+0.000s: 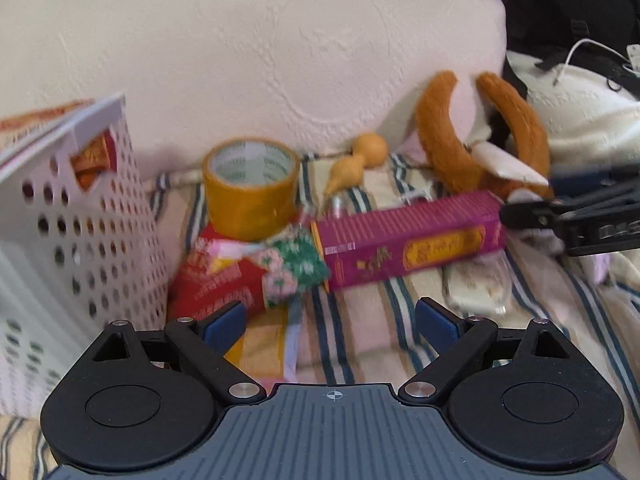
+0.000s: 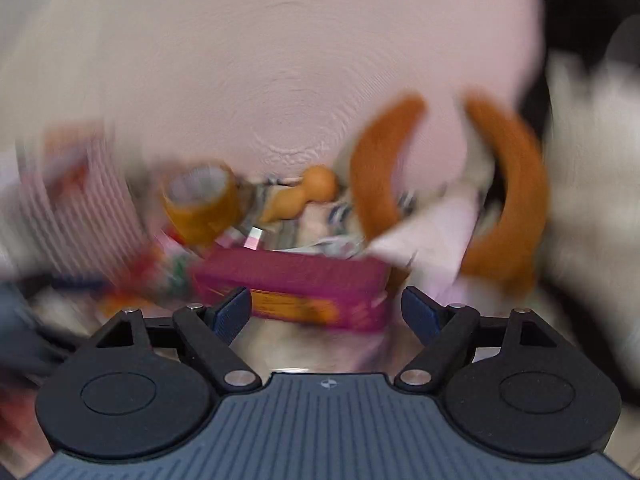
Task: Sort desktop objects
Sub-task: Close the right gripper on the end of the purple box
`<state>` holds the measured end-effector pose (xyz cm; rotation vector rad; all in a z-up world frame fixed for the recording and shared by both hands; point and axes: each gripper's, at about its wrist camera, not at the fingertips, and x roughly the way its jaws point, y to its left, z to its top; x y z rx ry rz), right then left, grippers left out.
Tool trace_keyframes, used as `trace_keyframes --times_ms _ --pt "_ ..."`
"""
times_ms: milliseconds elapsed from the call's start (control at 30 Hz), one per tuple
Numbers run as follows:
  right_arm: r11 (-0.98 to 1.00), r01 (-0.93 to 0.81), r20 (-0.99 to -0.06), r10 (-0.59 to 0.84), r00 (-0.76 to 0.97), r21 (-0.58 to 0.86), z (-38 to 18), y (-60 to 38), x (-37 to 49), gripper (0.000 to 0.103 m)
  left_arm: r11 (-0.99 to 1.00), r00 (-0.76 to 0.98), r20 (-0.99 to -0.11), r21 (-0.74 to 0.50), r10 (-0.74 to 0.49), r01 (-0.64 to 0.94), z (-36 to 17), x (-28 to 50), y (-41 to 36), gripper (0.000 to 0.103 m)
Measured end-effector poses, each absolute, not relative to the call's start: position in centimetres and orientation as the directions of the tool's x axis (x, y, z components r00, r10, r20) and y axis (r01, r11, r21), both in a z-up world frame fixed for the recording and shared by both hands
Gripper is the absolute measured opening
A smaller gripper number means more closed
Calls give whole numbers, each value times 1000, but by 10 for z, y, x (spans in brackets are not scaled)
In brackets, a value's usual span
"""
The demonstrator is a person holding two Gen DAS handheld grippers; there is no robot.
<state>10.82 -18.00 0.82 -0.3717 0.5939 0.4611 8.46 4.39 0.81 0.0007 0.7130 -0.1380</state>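
Observation:
A magenta box (image 1: 408, 240) lies on the striped cloth (image 1: 352, 340), with a tape roll (image 1: 250, 188), a red packet (image 1: 212, 280), a floral pouch (image 1: 294, 268), a small gourd (image 1: 356, 162) and an orange plush band (image 1: 480, 140) around it. My left gripper (image 1: 330, 326) is open and empty, just short of the pouch and box. My right gripper (image 2: 326, 312) is open and empty, right in front of the magenta box (image 2: 292, 284); that view is blurred. It also shows at the right edge of the left wrist view (image 1: 568, 216).
A white perforated basket (image 1: 76, 248) stands at the left with packets inside. A cream pillow (image 1: 280, 52) rises behind the objects. A clear packet (image 1: 476, 284) lies under the box's right end. A black bag (image 1: 568, 0) and white cable (image 1: 580, 52) sit at the far right.

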Motion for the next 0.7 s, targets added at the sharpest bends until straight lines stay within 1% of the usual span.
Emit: trace_keyframes --times_ms 33,100,167,233,333,367,433,500,567,633,700 --pt "780 -555 -611 297 734 -288 6 -172 110 85 990 740 -658 -58 -135 129 6 83 47 97" --pt "681 -625 -632 303 714 -381 2 -157 116 84 988 728 -669 -77 -150 133 4 79 52 97" --pt "606 -683 -670 310 674 -407 -4 -142 126 84 987 721 -674 -94 -161 133 3 76 56 97" --pt "532 -715 -688 301 660 -453 -14 -126 135 84 985 719 -674 -96 -171 144 3 74 57 98" --pt "422 -747 -730 241 639 -514 -33 -108 151 86 983 717 -673 -101 -182 154 4 74 58 98" --pt "394 -766 -751 233 618 -508 -39 -105 156 90 982 714 -674 -105 -187 158 3 74 58 98" --pt "354 -808 -801 213 560 -471 -49 -103 168 92 981 710 -677 -112 -192 158 2 75 59 98" --pt "402 -821 -845 178 504 -405 -56 -107 182 92 981 705 -682 -120 -194 154 1 76 60 98" --pt "481 -816 -868 197 456 -319 -49 -114 190 90 981 704 -683 -134 -195 142 0 78 63 98" --pt "497 -823 -884 205 419 -275 -44 -118 181 89 981 701 -686 -147 -195 129 -2 81 66 98" --pt "508 -823 -891 208 405 -255 -39 -119 162 81 980 700 -687 -167 -195 109 -3 81 70 98"
